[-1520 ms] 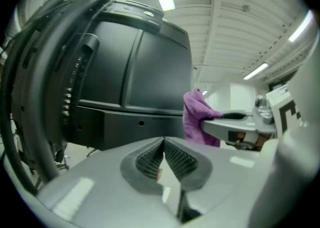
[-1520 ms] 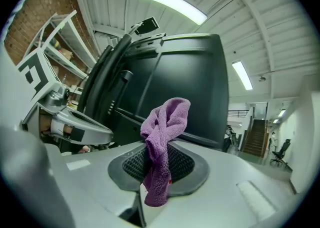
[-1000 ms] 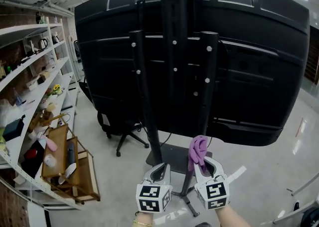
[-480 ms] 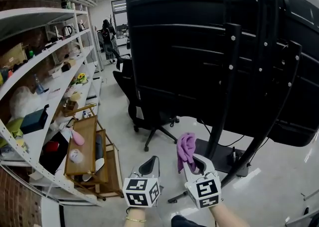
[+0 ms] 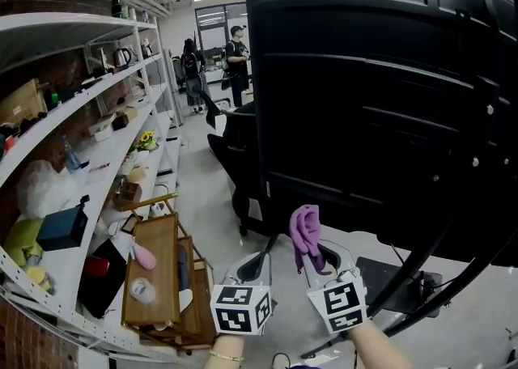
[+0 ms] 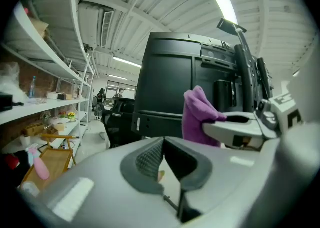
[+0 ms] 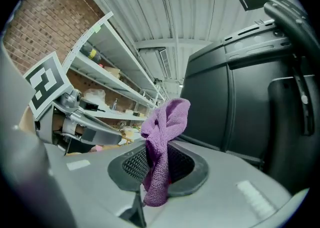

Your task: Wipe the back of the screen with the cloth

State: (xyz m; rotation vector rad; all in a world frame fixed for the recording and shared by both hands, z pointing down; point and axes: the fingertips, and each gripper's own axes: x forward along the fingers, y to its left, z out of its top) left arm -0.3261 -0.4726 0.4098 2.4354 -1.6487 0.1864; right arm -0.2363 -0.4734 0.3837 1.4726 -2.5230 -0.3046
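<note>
Head view: holding both tongs low in the middle of the frame, just beside each other, the left tongs [image 5: 257,265] and the right tongs [image 5: 320,260] both pointing up and forward toward the big black back of the screen [image 5: 380,92].

Gripping a purple cloth [image 5: 305,231] in the right tongs, pinching it low down. Letting the bunched upper part stand up above the tips and a short tail hang down between the pads, as seen in the right gripper view.

Holding the left tongs closed, pads meeting at the tips, with nothing between them, as seen in the left gripper view.

Carrying the cloth in front of the lower left part of the screen's back, near its bottom edge, and looking apart from it in both gripper views. Facing ribbed black panels across the whole upper right of the head view.

Standing on a pale floor [image 5: 202,189] beside long white shelves [image 5: 89,129] running along the left wall. Seeing there:
- a kettle [image 5: 121,57] on an upper level,
- yellow flowers [image 5: 146,141] further along,
- a dark blue box [image 5: 61,228] lower down.

Passing a wooden cart [image 5: 162,238] just left of the left tongs, with a pink thing [image 5: 144,256] lying on its top tray. Looking past a black office chair [image 5: 235,149] near the screen's left edge toward two people [image 5: 235,48] standing far down the aisle.
</note>
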